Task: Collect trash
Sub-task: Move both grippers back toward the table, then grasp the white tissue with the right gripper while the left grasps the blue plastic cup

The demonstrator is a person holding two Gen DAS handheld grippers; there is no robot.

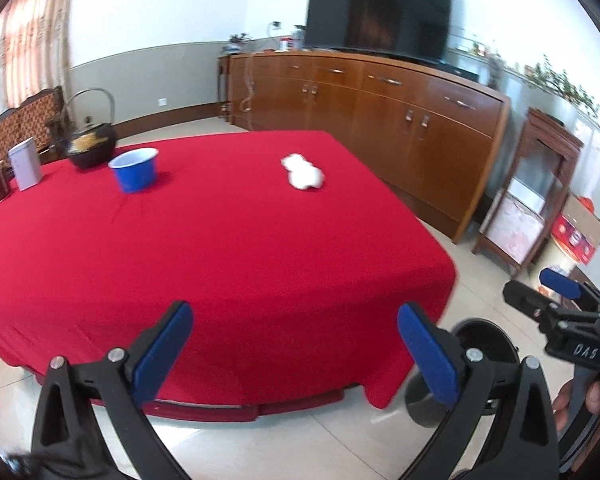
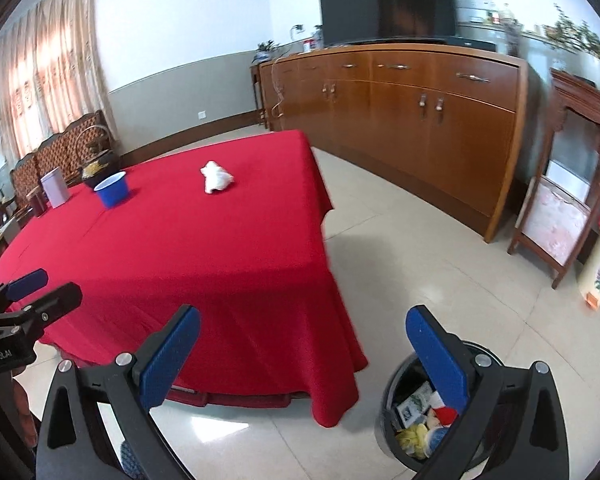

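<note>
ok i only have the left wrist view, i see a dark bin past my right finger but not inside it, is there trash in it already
Observer: Yes. The right wrist view looks down into the bin; it holds yellow, red and white scraps plus some printed paper.
Operator: is the right claw holding anything
Observer: No. The right claw is open and empty, with its right finger above the bin's rim.
Operator: anything on the table near the crumpled tissue that i'm missing
Observer: Nothing extra. The right wrist view shows the crumpled tissue lying alone on the red cloth, apart from the blue cup.
</note>
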